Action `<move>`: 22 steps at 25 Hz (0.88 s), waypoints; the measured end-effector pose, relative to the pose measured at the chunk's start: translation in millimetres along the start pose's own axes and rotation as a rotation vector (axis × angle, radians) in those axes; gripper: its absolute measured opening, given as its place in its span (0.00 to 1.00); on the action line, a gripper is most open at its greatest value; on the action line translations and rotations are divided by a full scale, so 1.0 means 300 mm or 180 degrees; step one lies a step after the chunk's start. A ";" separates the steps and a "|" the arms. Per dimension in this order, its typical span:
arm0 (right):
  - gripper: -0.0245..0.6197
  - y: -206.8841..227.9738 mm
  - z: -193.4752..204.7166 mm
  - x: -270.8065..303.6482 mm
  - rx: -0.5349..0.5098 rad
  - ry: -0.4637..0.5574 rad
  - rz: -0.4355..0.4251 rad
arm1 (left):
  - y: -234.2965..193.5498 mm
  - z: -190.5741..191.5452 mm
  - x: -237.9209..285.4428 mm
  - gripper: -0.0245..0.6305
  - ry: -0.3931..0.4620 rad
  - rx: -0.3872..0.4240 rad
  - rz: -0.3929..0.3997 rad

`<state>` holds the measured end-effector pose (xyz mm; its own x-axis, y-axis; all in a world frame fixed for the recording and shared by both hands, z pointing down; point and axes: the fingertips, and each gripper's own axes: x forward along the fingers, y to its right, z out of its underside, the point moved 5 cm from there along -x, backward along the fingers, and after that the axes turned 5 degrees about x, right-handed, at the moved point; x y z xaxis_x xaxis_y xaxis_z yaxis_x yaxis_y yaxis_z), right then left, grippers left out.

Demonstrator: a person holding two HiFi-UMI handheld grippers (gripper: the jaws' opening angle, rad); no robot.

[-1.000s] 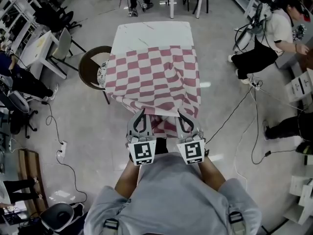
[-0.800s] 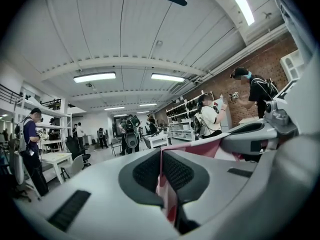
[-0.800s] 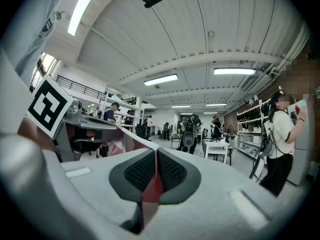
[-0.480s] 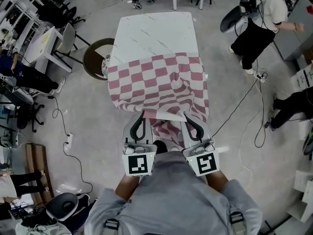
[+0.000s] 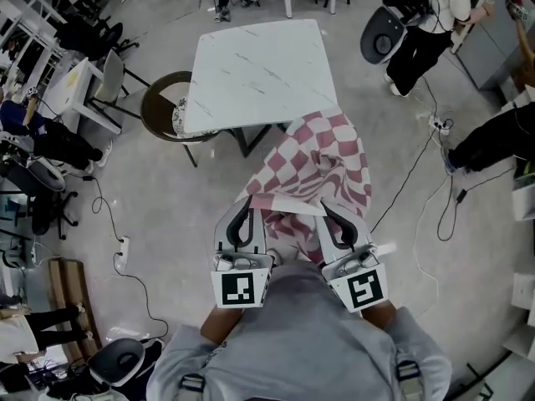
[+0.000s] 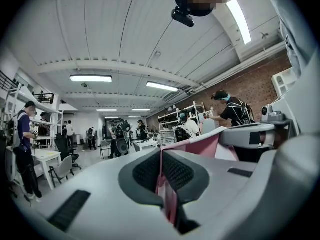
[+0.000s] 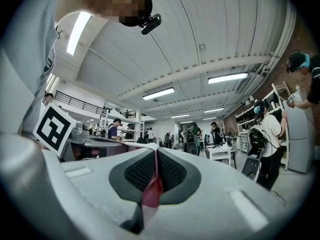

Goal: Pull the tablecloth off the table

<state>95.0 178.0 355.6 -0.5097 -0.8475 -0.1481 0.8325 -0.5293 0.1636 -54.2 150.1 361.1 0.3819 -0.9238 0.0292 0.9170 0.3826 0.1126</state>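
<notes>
The red-and-white checked tablecloth hangs off the near side of the white marble table, whose top is bare. Its near edge stretches between my two grippers, and the rest droops toward the floor. My left gripper is shut on the cloth's left corner, and pink fabric shows pinched between its pads. My right gripper is shut on the right corner, with a red fold squeezed between its pads. Both grippers point level, close in front of the person's chest.
A round brown chair stands at the table's left side. A dark office chair and people stand at the upper right. Cables trail over the floor to the right. White desks and shelves line the left.
The cloth has slid fully off the tabletop toward me, from covering half the table to hanging free. Both grippers have drawn back and risen, still shut on the cloth's edge.
</notes>
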 end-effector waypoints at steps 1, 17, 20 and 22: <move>0.05 -0.004 0.002 0.000 0.0000 -0.0007 0.0014 | -0.002 0.006 0.001 0.04 -0.0008 -0.0015 0.0021; 0.05 -0.002 0.087 -0.027 0.0067 -0.0482 0.0156 | -0.012 0.008 -0.021 0.04 0.0032 -0.0123 0.0153; 0.05 0.013 0.094 -0.023 0.0086 -0.0475 0.0159 | -0.008 0.010 -0.007 0.04 0.0069 -0.0115 0.0142; 0.05 0.010 0.101 -0.023 0.0073 -0.0463 0.0168 | -0.011 0.023 -0.016 0.04 0.0044 -0.0096 0.0136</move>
<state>94.4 181.0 386.8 -0.4927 -0.8702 0.0040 0.8547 -0.4831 0.1898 -59.9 153.3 367.3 0.4221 -0.9064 0.0197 0.9028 0.4222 0.0815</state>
